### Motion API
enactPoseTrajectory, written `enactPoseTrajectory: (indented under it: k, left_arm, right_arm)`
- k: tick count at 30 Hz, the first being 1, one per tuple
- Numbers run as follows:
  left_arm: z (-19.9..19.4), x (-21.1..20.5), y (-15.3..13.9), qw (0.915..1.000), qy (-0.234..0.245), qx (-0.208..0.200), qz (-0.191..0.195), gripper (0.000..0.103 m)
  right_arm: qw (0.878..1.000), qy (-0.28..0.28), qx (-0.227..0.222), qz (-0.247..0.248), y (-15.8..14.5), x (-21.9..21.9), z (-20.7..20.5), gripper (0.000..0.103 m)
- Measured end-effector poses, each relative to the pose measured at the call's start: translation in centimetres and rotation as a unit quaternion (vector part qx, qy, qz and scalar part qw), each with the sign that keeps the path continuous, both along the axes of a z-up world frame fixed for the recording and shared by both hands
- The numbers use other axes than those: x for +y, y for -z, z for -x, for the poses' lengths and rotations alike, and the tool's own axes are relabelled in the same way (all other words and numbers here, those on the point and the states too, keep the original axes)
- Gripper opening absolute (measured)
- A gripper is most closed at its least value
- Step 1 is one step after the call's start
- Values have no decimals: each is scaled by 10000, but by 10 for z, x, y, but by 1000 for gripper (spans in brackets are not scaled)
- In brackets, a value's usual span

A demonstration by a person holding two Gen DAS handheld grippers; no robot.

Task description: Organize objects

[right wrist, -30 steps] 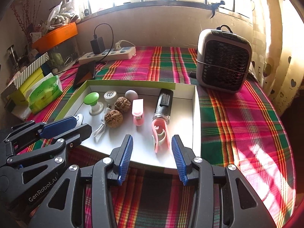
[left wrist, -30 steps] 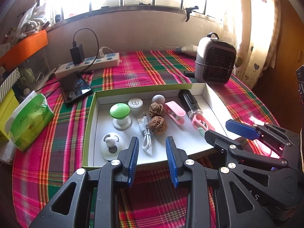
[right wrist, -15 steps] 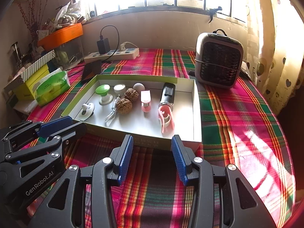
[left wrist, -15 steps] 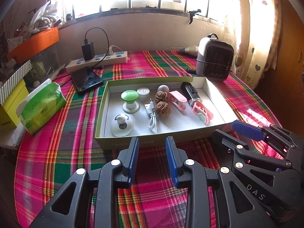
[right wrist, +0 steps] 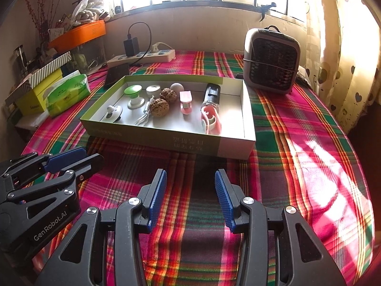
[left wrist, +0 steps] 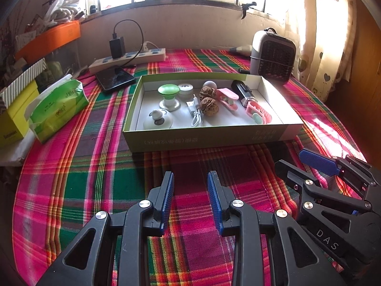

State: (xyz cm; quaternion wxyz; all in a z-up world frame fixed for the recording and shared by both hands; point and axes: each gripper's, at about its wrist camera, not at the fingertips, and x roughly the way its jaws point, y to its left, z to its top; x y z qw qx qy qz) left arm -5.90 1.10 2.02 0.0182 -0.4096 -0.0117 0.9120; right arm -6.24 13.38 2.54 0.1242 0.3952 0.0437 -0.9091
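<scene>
The shallow green-and-white cardboard box [left wrist: 209,138] sits mid-table on the plaid cloth, with small things lined up inside, probably so they stay tidy. In front of it, the left gripper [left wrist: 190,197] and right gripper [right wrist: 190,197] hang half open, holding nothing.

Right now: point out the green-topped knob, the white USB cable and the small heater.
green-topped knob [left wrist: 168,89], left wrist view, on its green cap.
white USB cable [left wrist: 196,116], left wrist view, mid-coil.
small heater [right wrist: 273,66], right wrist view, front grille.
</scene>
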Motion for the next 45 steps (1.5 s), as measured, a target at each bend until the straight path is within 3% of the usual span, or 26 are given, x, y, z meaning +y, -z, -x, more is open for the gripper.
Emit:
enactPoseTrajectory:
  k: [12, 45]
  left_arm:
    - [-11, -2, 16, 9998, -89, -169, 53, 28]
    - [-17, -1, 17, 9996, -167, -160, 150, 28]
  right_arm:
    - [9999, 58, -136, -7, 11, 0, -10, 44]
    - [9991, 189, -333, -173, 18, 5, -12, 52]
